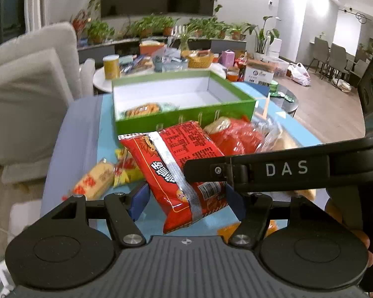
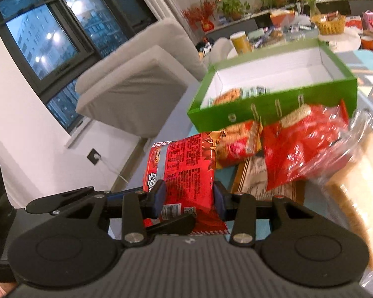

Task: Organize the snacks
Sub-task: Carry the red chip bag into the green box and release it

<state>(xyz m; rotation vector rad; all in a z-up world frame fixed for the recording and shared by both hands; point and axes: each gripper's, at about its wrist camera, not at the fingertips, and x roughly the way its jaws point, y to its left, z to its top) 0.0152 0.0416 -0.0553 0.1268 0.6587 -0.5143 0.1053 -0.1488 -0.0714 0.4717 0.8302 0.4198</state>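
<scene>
A red instant-noodle packet [image 1: 186, 161] with a silver seam hangs above the blue table [image 1: 107, 134]. My left gripper [image 1: 186, 198] is shut on its lower end, a blue pad on each side. One finger of my right gripper [image 1: 261, 168] reaches in from the right onto the same packet. In the right wrist view my right gripper [image 2: 189, 196] is shut on the packet [image 2: 186, 168] across its narrow width. A left finger [image 2: 171, 223] shows just below it. Behind stands an open green box [image 1: 186, 120] [image 2: 261, 114] with a few snacks [image 1: 144, 109] in its near-left corner.
Loose snacks lie on the table: a crinkled red bag [image 1: 236, 136] [image 2: 301, 144], yellow-wrapped cakes [image 1: 97, 181] and bread in clear wrap [image 2: 355, 173]. A pale sofa [image 1: 32, 94] stands to the left. A round table [image 1: 161, 62] crowded with goods is behind the box.
</scene>
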